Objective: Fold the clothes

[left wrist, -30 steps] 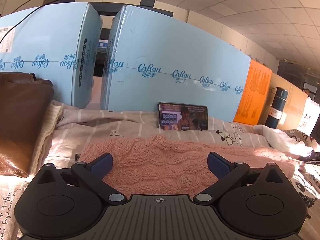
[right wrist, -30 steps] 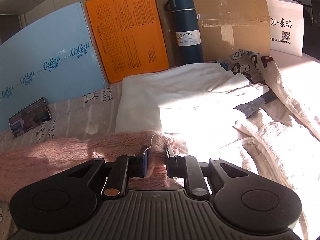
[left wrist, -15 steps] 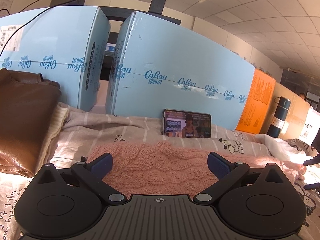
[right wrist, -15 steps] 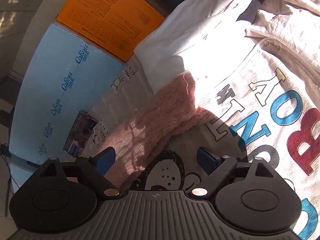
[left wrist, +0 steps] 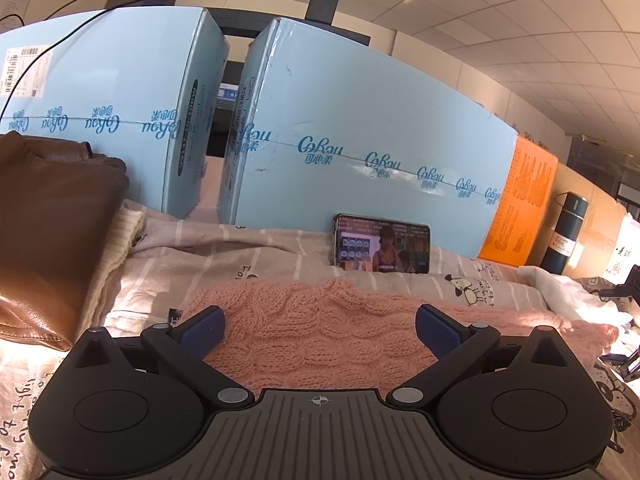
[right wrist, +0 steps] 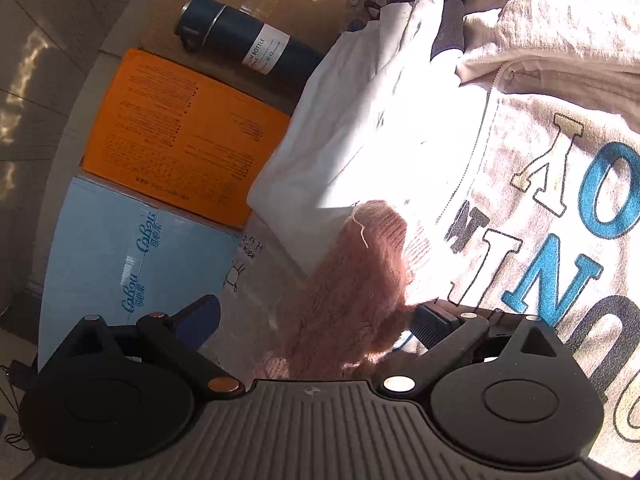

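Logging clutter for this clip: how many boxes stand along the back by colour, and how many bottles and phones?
Light blue boxes: 2
Orange box: 1
Brown cardboard box: 1
Dark blue bottle: 1
Phone: 1
Total: 6

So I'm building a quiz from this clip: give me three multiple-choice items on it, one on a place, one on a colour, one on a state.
1. Where does the phone stand?
A. against the blue box
B. on the brown jacket
C. beside the bottle

2. What colour is the knitted sweater?
A. green
B. pink
C. black

3. How is the left gripper?
A. shut on the sweater
B. shut on nothing
C. open

Key:
1 A: the phone leans on the blue box.
2 B: the sweater is pink.
3 C: the left gripper has its fingers wide apart.
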Action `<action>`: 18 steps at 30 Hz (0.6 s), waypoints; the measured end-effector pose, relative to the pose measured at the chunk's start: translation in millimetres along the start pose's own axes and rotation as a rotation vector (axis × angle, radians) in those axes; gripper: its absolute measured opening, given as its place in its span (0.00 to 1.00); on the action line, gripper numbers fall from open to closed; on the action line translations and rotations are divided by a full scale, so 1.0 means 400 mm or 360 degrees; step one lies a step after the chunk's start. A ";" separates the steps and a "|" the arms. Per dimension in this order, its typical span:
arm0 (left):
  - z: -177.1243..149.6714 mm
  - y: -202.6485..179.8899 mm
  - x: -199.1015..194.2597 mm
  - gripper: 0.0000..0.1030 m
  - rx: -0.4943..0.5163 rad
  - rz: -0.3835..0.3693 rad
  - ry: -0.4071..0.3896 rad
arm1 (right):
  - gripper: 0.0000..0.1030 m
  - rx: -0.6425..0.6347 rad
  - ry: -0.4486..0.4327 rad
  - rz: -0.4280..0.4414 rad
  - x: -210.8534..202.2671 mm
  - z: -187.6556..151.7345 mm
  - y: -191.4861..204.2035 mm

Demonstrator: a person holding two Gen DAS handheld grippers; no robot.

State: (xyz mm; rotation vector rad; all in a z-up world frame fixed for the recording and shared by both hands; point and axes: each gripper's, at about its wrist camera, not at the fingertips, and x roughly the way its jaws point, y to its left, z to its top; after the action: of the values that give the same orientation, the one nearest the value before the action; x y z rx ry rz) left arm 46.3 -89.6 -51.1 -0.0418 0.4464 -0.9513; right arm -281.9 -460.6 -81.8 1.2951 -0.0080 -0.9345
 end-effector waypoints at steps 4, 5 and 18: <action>0.000 0.004 0.000 1.00 -0.0009 0.0005 0.0001 | 0.49 -0.0029 -0.0122 -0.0097 0.000 -0.031 0.007; -0.001 0.004 0.001 1.00 -0.0011 0.0006 0.0002 | 0.27 -0.0038 -0.0133 -0.0096 -0.001 -0.034 0.003; 0.001 0.011 -0.003 1.00 -0.0001 0.0066 -0.0028 | 0.11 -0.0553 -0.0469 0.0089 -0.128 -0.024 0.059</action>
State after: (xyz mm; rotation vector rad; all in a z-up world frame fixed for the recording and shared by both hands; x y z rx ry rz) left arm 49.1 -86.0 -51.1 -0.0415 0.4301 -0.9095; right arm -296.5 -423.3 -41.3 0.8271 -0.1065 -1.0211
